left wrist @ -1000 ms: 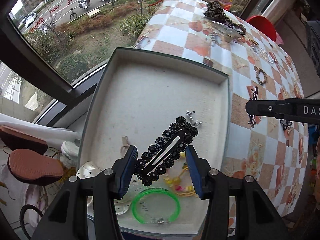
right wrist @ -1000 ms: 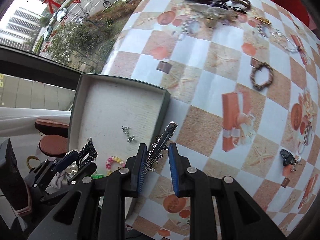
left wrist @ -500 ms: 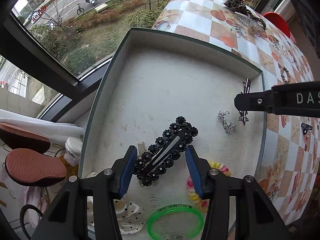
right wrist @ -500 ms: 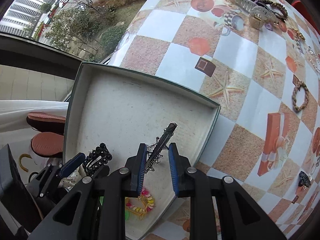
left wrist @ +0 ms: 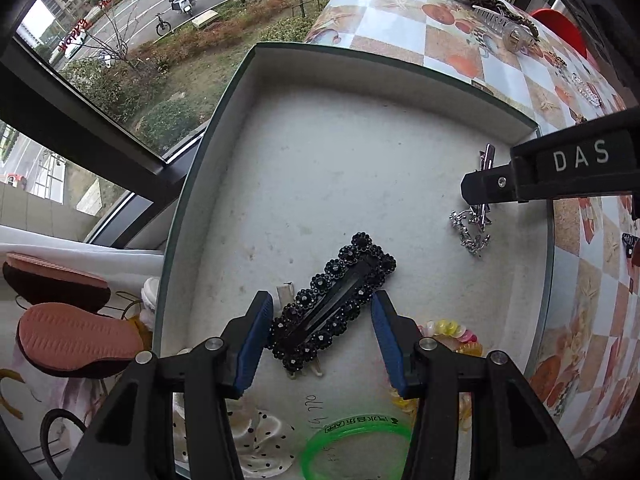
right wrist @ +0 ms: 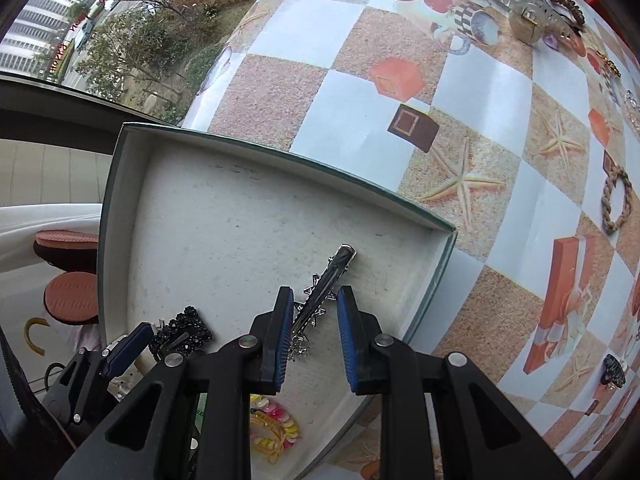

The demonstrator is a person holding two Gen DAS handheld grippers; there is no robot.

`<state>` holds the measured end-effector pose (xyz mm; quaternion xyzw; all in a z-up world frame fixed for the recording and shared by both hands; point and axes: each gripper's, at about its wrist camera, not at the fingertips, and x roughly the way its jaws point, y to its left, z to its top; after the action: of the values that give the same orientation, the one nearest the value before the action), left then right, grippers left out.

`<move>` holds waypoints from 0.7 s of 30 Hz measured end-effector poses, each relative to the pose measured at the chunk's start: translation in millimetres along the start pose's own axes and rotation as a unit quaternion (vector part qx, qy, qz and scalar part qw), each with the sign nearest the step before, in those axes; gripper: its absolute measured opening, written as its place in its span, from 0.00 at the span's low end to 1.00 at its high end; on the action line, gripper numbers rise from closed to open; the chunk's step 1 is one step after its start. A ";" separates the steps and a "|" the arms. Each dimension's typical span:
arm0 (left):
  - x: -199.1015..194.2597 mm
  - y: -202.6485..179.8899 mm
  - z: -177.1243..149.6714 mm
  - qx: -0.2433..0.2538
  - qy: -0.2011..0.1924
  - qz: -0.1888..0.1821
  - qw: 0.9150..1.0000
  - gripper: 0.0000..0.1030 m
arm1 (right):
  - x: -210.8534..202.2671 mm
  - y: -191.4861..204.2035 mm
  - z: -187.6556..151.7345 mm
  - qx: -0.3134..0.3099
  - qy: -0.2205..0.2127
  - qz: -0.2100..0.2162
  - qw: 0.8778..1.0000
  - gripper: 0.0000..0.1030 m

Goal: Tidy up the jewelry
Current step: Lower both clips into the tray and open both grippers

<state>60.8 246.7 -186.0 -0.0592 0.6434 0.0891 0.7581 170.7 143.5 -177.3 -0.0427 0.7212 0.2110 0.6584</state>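
Observation:
A black beaded hair clip lies on the floor of the white box, between the blue pads of my left gripper, which is open around it. My right gripper is open over the same box; a silver star hair clip lies between its pads on the box floor. That silver clip and the right gripper's finger show in the left wrist view, beside a small silver charm. The black clip also shows in the right wrist view.
The box also holds a green bangle, a yellow-pink sequin band and a polka-dot bow. On the checkered tablecloth lie a rope bracelet, a clear claw clip and other pieces. A window and slippers are left.
Both grippers moved down into the box. The right gripper's jaws opened wider and the silver clip now rests on the box floor. The left gripper stays open around the black clip.

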 end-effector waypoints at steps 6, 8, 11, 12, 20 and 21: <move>-2.4 -2.4 0.1 0.001 0.000 0.009 1.000 0.54 | 0.5 1.8 5.0 0.006 0.003 0.008 1.000 0.33; -3.6 -2.5 0.0 0.002 0.000 0.013 1.000 0.54 | -1.9 2.0 5.3 0.007 -0.002 0.013 1.000 0.48; -6.2 -1.4 -0.7 0.002 0.002 0.018 1.000 0.54 | -11.4 2.6 6.1 0.009 -0.012 0.023 1.000 0.57; -6.9 -0.4 -0.9 0.001 0.003 0.018 1.000 0.54 | -15.2 2.8 5.6 0.010 -0.016 0.025 1.000 0.59; -17.8 0.8 -1.1 -0.001 0.000 0.014 1.000 0.73 | -42.8 -5.5 -2.7 0.020 -0.039 0.035 0.998 0.73; -20.6 0.6 -1.4 -0.001 -0.006 0.017 1.000 0.88 | -45.8 -7.2 -4.8 0.022 -0.042 0.033 0.998 0.78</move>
<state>56.1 245.8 -165.8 -0.0491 0.6397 0.1030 0.7601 174.6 125.4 -134.6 0.0045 0.6987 0.2187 0.6812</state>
